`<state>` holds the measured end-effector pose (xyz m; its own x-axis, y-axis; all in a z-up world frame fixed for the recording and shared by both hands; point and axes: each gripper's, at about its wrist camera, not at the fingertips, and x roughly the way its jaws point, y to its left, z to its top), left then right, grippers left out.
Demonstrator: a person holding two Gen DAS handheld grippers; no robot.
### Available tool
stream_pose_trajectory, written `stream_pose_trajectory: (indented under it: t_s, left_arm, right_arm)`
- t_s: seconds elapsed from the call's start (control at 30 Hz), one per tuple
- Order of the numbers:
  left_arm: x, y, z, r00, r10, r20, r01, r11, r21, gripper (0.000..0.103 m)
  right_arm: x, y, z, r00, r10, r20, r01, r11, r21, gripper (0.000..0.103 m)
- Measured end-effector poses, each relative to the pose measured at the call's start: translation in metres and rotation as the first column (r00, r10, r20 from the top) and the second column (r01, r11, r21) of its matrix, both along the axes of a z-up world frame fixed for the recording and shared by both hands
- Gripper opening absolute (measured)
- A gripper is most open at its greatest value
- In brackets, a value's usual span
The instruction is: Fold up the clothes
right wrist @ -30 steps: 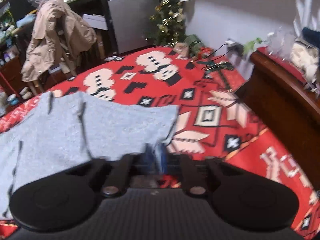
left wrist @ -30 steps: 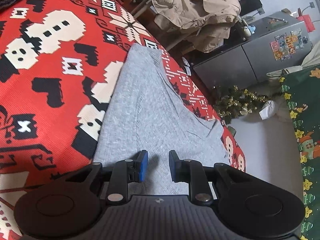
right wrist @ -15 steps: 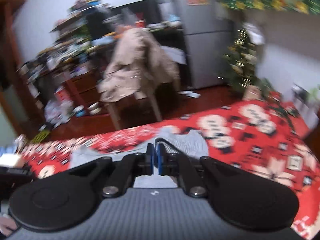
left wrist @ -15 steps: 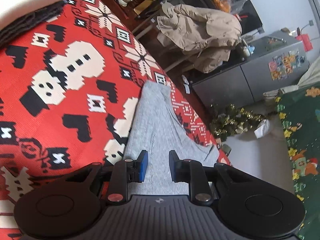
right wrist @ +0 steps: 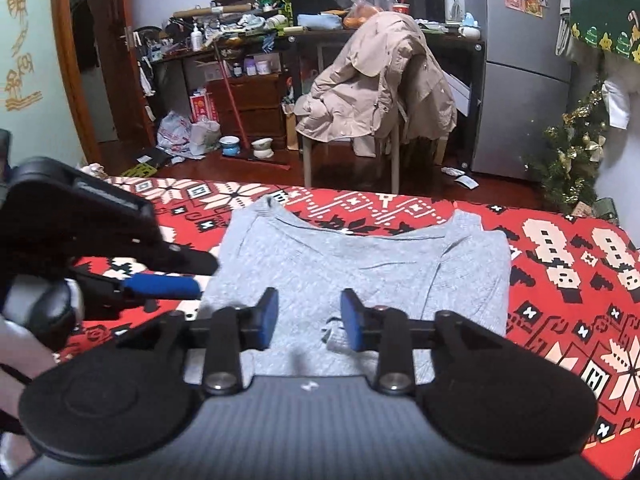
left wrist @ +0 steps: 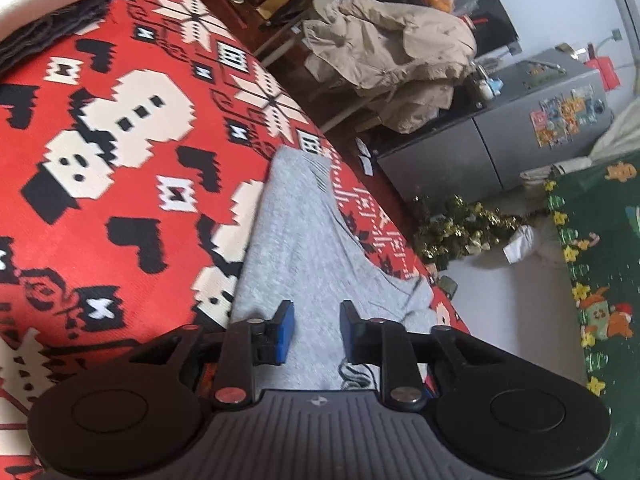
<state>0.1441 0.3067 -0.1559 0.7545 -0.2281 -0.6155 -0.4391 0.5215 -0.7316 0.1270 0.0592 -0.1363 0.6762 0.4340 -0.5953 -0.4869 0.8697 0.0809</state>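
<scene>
Now grey sweater (right wrist: 360,264) flat (folded).

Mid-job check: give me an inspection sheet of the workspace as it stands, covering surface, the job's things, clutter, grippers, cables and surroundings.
Surface: red patterned blanket with snowmen and snowflakes, covering the bed.
Job's things: grey sweater lies on the blanket, sides folded inward, neckline toward the far edge.
Clutter: dark folded fabric at the blanket's far corner in the left wrist view.
Grippers: left gripper open over the sweater, jaws opening, nothing pinched; right gripper over the near part of the sweater, jaws opening, pads clear of the cloth.
Cables: nothing seen.
Surroundings: beige coat draped over a chair, grey fridge, small Christmas tree, crowded shelves behind.
</scene>
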Motion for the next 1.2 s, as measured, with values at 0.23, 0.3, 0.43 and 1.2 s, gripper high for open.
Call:
stream_pose_trajectory:
  t_s: [0.23, 0.3, 0.43, 1.2]
  left_arm:
    - [0.010, -0.023, 0.003, 0.994, -0.107, 0.037, 0.105, 0.993, 0.057, 0.025]
    - [0.013, -0.030, 0.003, 0.990, -0.135, 0.043, 0.132, 0.989, 0.072, 0.025]
    - [0.021, -0.049, 0.003, 0.974, -0.223, 0.046, 0.216, 0.968, 0.124, 0.025]
    - [0.029, -0.123, 0.005, 0.950, -0.305, -0.072, 0.302, 0.829, 0.470, 0.001]
  right_arm:
    - [0.008, -0.062, 0.018, 0.993, -0.115, -0.024, 0.117, 0.985, 0.124, 0.040]
    - [0.020, -0.083, 0.016, 0.984, -0.168, -0.060, 0.175, 0.971, 0.161, 0.040]
    - [0.048, -0.128, 0.004, 0.951, -0.266, -0.160, 0.296, 0.929, 0.220, 0.040]
    - [0.066, -0.162, -0.012, 0.932, -0.264, -0.249, 0.334, 0.892, 0.303, 0.041]
